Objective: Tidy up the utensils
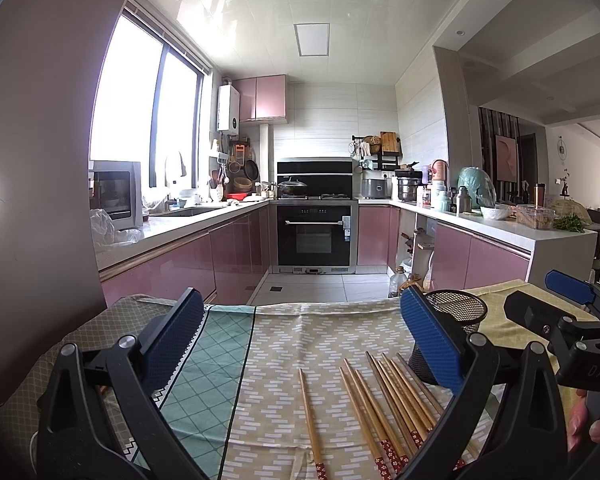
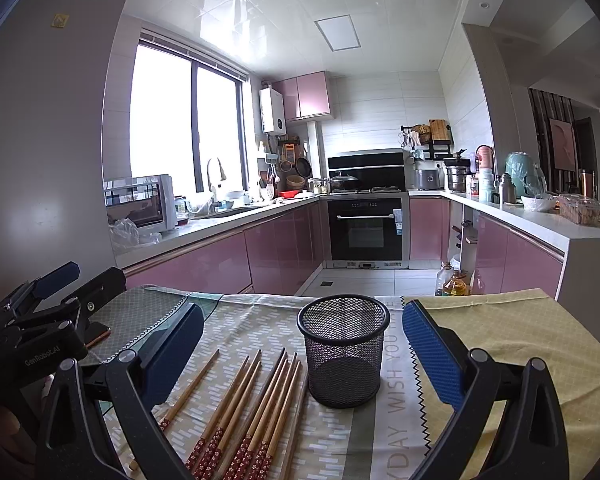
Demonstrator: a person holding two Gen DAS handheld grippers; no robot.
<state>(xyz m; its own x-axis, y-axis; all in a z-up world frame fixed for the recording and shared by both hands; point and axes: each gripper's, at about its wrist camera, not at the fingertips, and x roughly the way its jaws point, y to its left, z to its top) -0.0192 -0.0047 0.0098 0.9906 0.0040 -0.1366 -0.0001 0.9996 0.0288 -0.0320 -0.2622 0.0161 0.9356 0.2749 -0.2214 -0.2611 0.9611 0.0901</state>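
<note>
Several wooden chopsticks with red patterned ends [image 2: 252, 408] lie flat on the cloth-covered table [image 2: 500, 344], one [image 2: 192, 388] a little apart to the left. They also show in the left wrist view [image 1: 392, 404]. A black mesh cup [image 2: 343, 356] stands upright and empty just right of them; it also shows in the left wrist view [image 1: 456, 316]. My left gripper [image 1: 302, 340] is open and empty above the table, left of the chopsticks. My right gripper [image 2: 302, 354] is open and empty, with the cup between its fingers' line of sight.
The table's far edge [image 2: 300, 298] faces a kitchen with pink cabinets, an oven [image 2: 366, 232] and counters. Oil bottles [image 2: 454, 282] stand on the floor beyond the table. A phone [image 2: 98, 334] lies on the table at the left.
</note>
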